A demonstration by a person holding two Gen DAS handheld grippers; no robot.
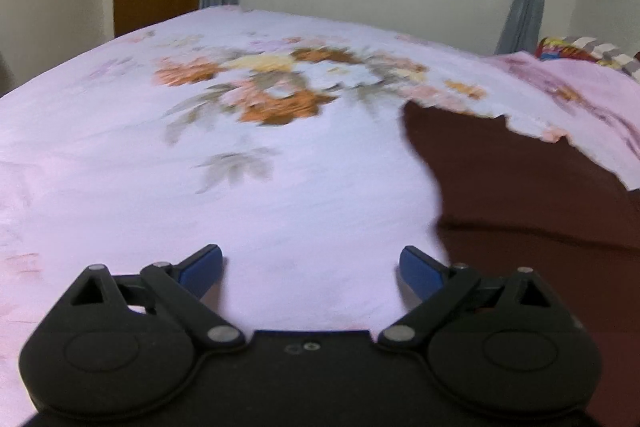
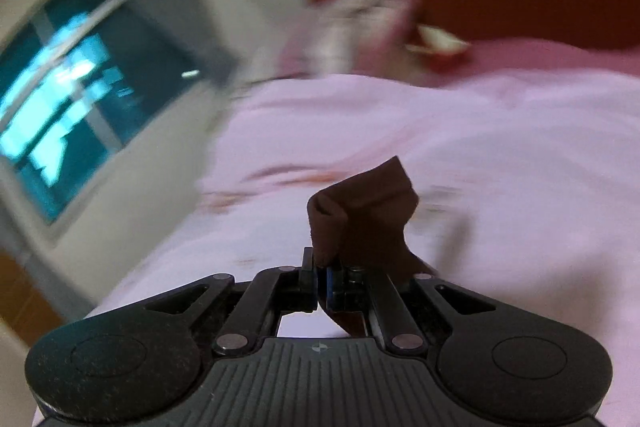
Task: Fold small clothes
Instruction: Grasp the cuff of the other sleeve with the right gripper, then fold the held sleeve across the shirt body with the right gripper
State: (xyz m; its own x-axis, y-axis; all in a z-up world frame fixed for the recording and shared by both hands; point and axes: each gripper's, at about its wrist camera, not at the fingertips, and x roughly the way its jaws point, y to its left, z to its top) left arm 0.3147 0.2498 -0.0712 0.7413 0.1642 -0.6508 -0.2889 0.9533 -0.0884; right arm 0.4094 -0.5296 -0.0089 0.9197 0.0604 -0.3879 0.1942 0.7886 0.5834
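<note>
Gripping a bunched dark brown cloth garment (image 2: 360,215), the right gripper (image 2: 322,287) is hanging above the bed with the pale pink floral bedsheet (image 1: 280,179).

Sticking up past the clenched jaws of the right gripper is a rolled, crumpled fold of the garment, its edge curling over itself and a strip trailing down beneath the jaws. Spreading across the right side of the left wrist view, the same dark brown fabric is lying over the bedsheet in a broad, smooth sheet with one long crease. The left gripper (image 1: 311,269) is hovering low over bare sheet just left of that fabric, its blue-padded jaws released wide and holding nothing. Both views are motion-blurred.
</note>
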